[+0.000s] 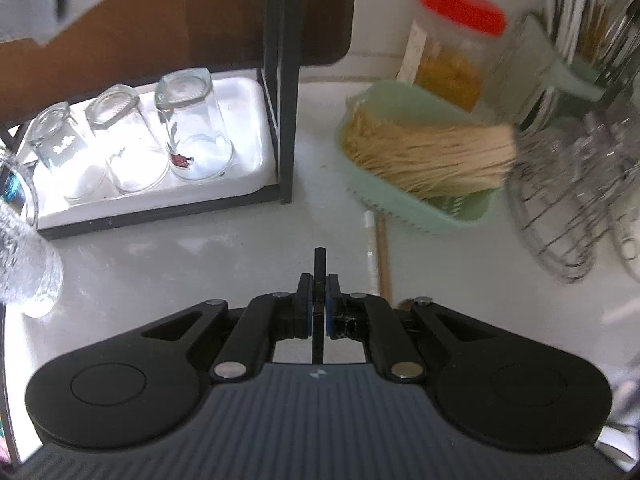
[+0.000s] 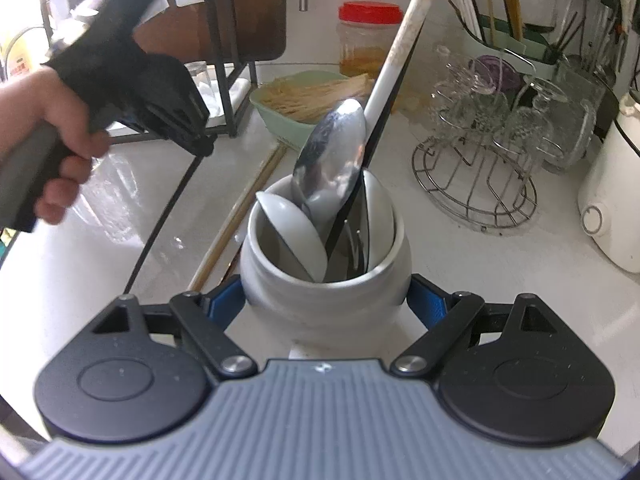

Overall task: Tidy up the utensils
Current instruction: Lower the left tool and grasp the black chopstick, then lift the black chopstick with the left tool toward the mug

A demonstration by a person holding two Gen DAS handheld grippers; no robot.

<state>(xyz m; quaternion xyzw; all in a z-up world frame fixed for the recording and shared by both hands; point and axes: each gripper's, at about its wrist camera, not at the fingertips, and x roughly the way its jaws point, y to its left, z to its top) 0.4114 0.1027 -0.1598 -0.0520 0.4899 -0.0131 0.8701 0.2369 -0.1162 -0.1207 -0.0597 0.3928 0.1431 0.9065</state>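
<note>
On the white kitchen surface (image 2: 480, 280), the right gripper (image 2: 326, 300) clamps its blue pads against both sides of a squat grey ceramic utensil crock (image 2: 324, 280), steadying it. Contents of crock: a polished steel spoon (image 2: 332, 160) standing bowl-up, a long white-handled utensil (image 2: 404, 36) leaning out past the rim, two pale curved ceramic spoons (image 2: 292, 232), and a thin dark handle. The left gripper (image 1: 319, 304) is pinched fully shut on a slim black chopstick (image 1: 319, 268), held near its top so a long length hangs below, as the right view shows. Risks, as judged: gripped so far from its tip, the stick may swing or pivot between the pads; the crowded crock mouth could deflect it, or it could knock the top-heavy steel spoon over; a nudge could tip the crock if the right grip eases. Other containers: a mint-green plastic basket (image 1: 416, 208) holding a bundle of pale bamboo sticks (image 1: 432, 156); a red-lidded clear jar (image 1: 456, 52) of yellowish contents; a white tray (image 1: 160, 196) with three inverted clear glasses (image 1: 192, 128). A pale wooden stick (image 1: 380, 256) lies loose on the surface.
</note>
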